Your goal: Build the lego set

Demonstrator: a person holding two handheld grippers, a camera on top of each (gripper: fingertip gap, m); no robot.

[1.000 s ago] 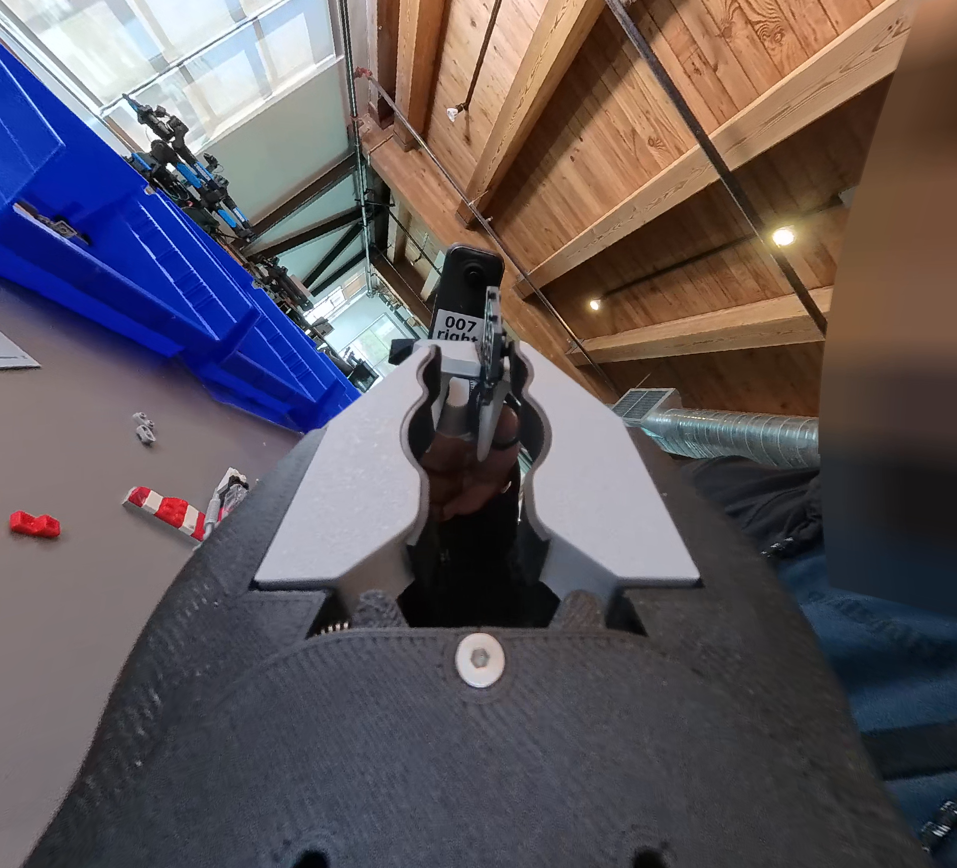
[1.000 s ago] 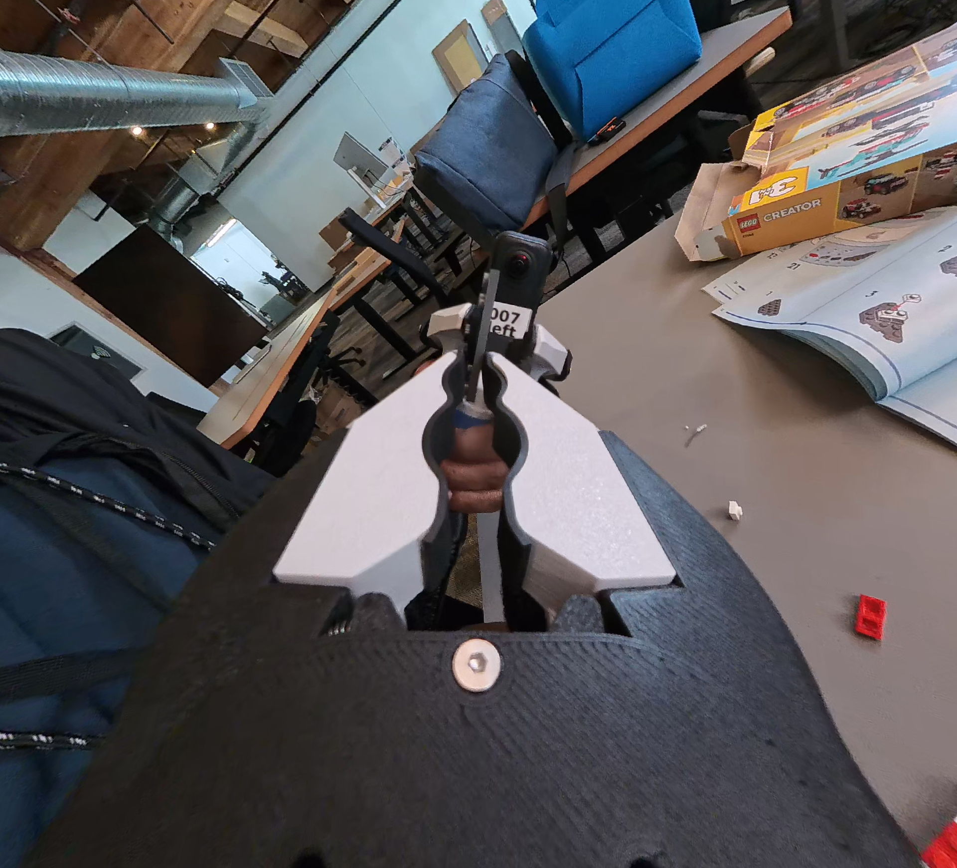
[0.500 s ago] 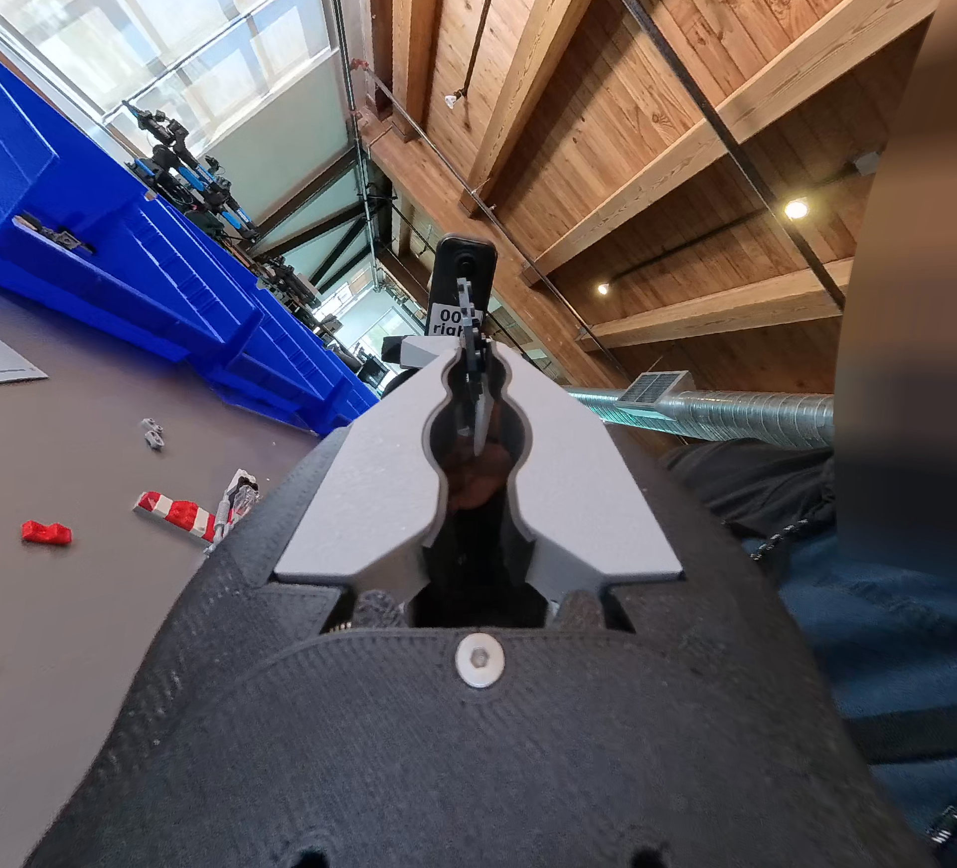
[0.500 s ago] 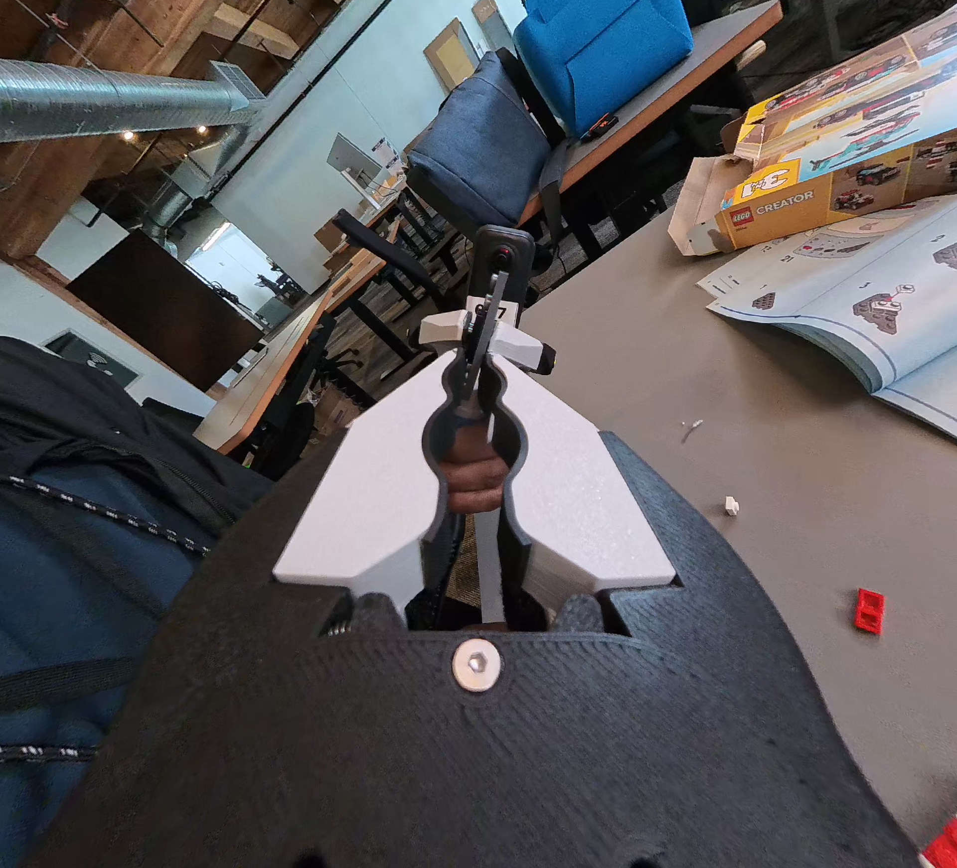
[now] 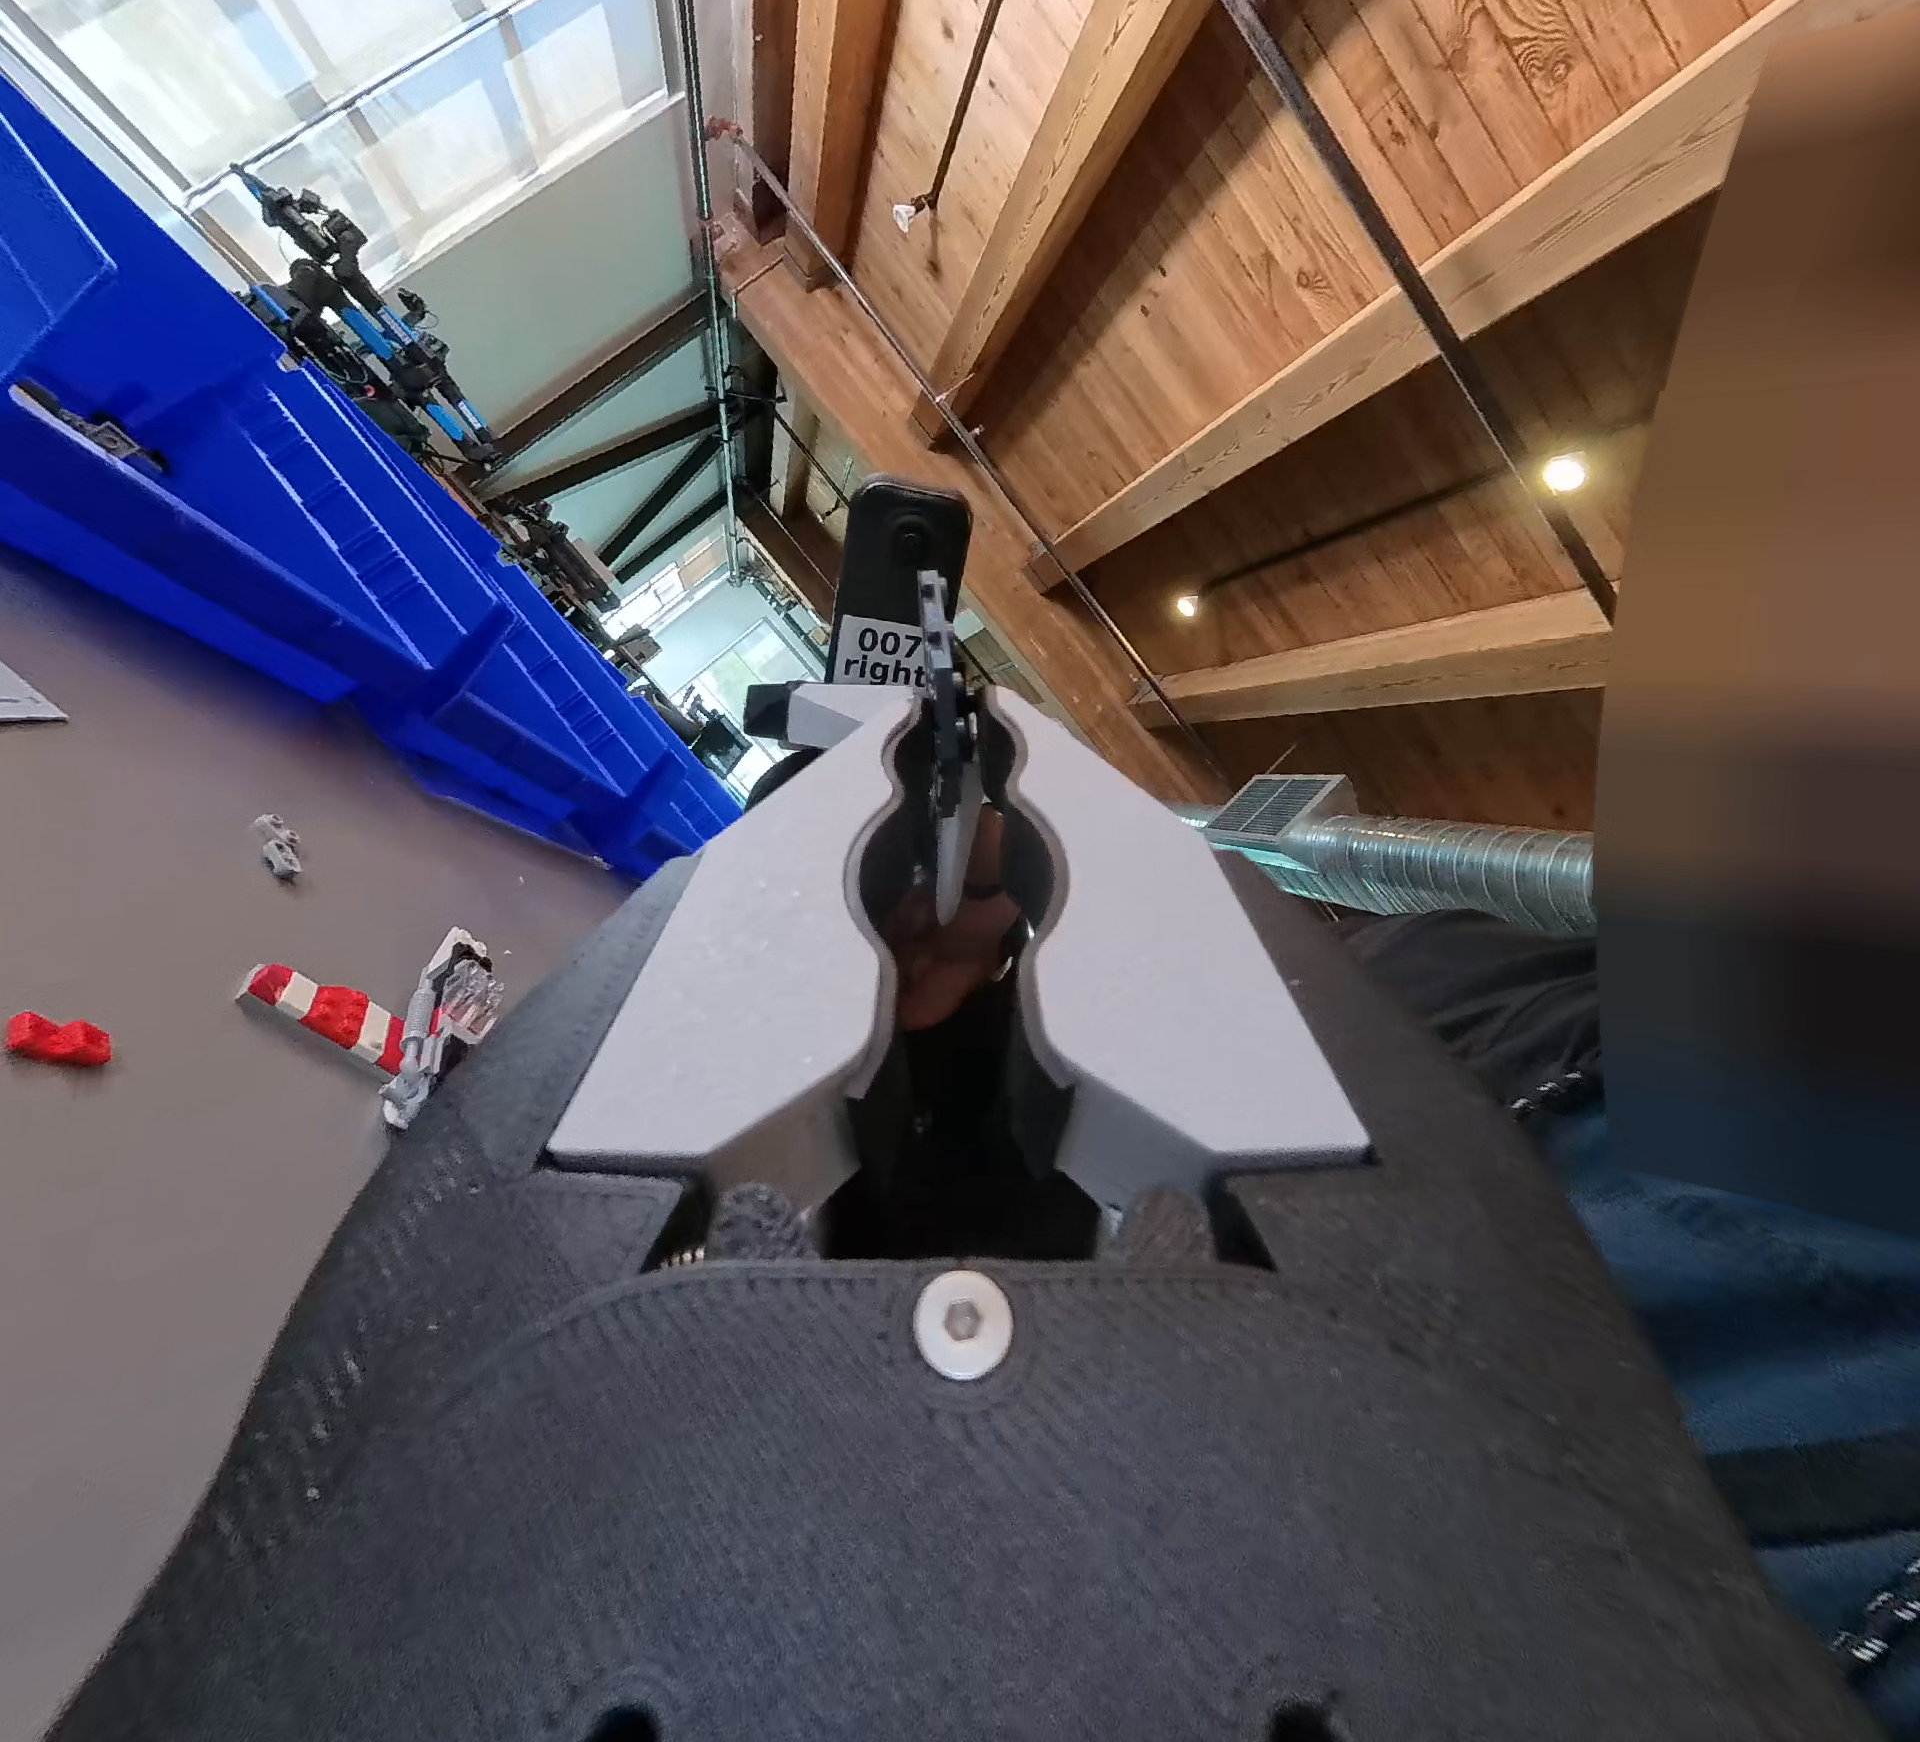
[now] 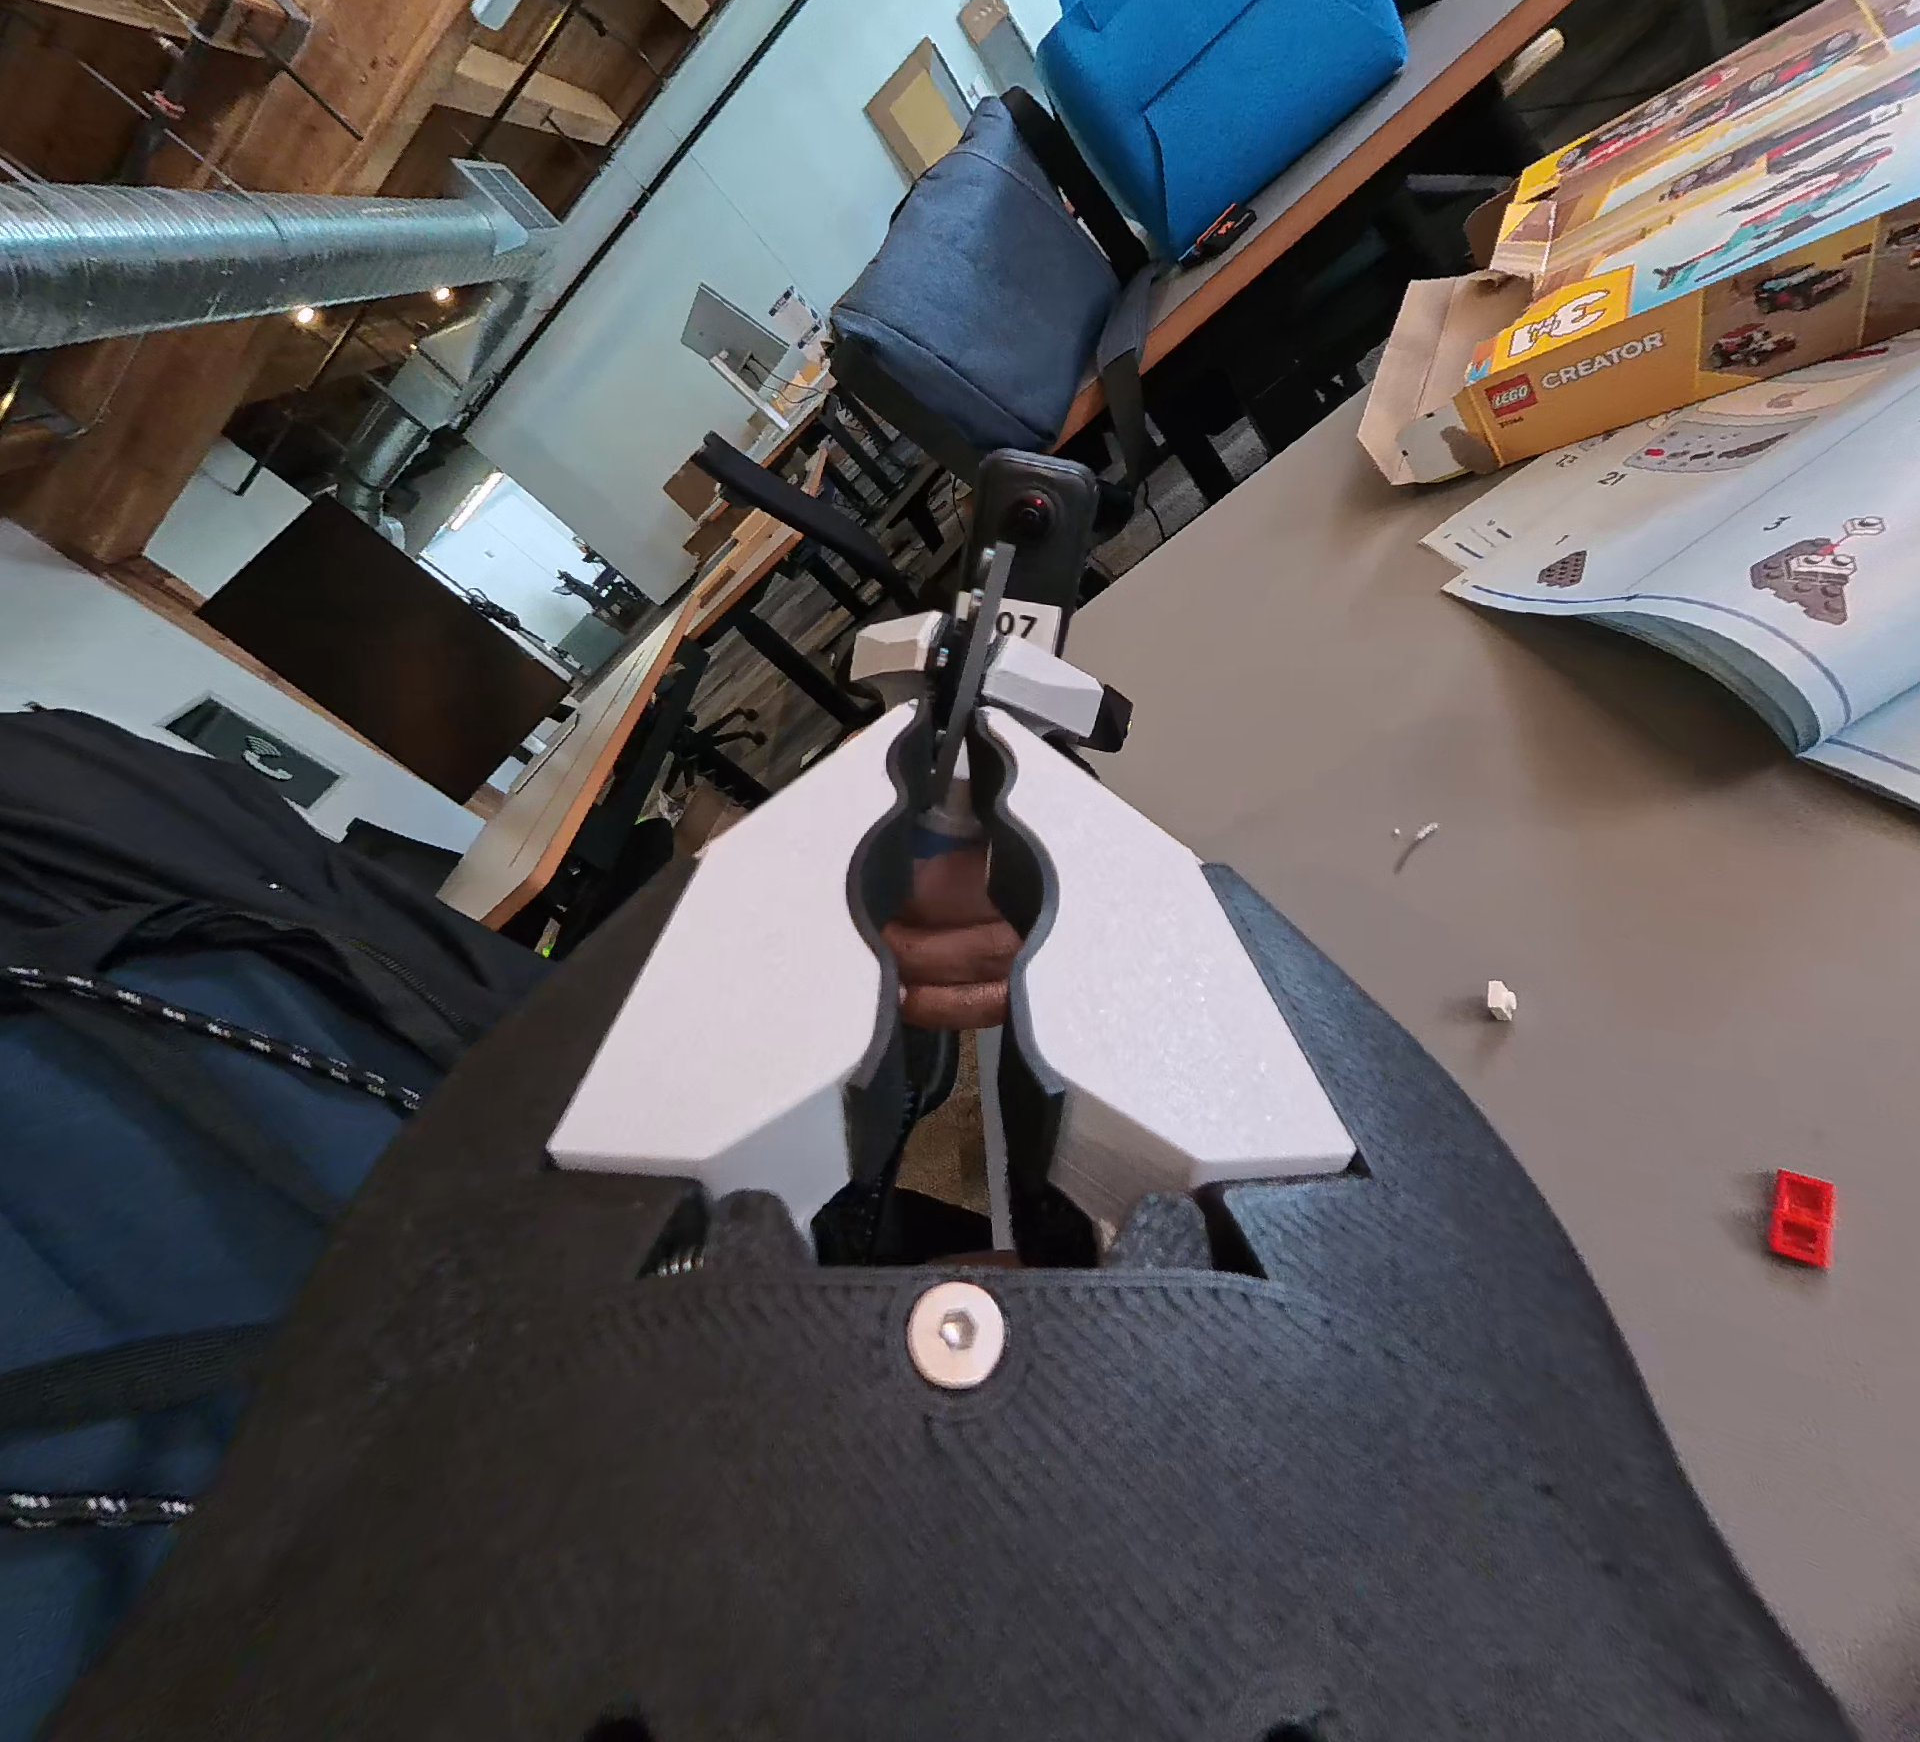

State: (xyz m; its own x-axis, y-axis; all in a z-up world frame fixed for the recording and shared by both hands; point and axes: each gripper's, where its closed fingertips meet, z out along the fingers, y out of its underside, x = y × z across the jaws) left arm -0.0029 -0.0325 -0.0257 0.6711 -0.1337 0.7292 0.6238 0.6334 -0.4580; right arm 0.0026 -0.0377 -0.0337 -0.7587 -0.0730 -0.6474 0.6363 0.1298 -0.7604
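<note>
My left gripper (image 5: 943,707) and my right gripper (image 6: 961,705) point at each other tip to tip, raised above the table. Each is shut on the same thin dark grey lego plate assembly, which shows edge-on between the fingertips in the left wrist view (image 5: 938,653) and in the right wrist view (image 6: 977,627). The right gripper's grey tips (image 5: 821,713) and camera show just behind the plate in the left wrist view. The left gripper's tips (image 6: 1039,679) show behind it in the right wrist view. A hand shows through each gripper's gap.
On the grey table (image 5: 125,1173) lie a red and white striped lego piece (image 5: 322,1017), a small red piece (image 5: 57,1038) and a small grey piece (image 5: 278,845), with blue bins (image 5: 312,529) behind. The right wrist view shows a red brick (image 6: 1803,1214), a tiny white piece (image 6: 1499,999), an open instruction booklet (image 6: 1714,632) and the lego box (image 6: 1683,321). Only a small space, under 4 cm, lies between the two pairs of fingers. The red brick (image 6: 1803,1214) is about 20 cm from both grippers' fingertips.
My left gripper's jaws, slightly apart a second ago, have closed on the plate held by the right gripper. Both grippers have tilted a little while staying tip to tip.
</note>
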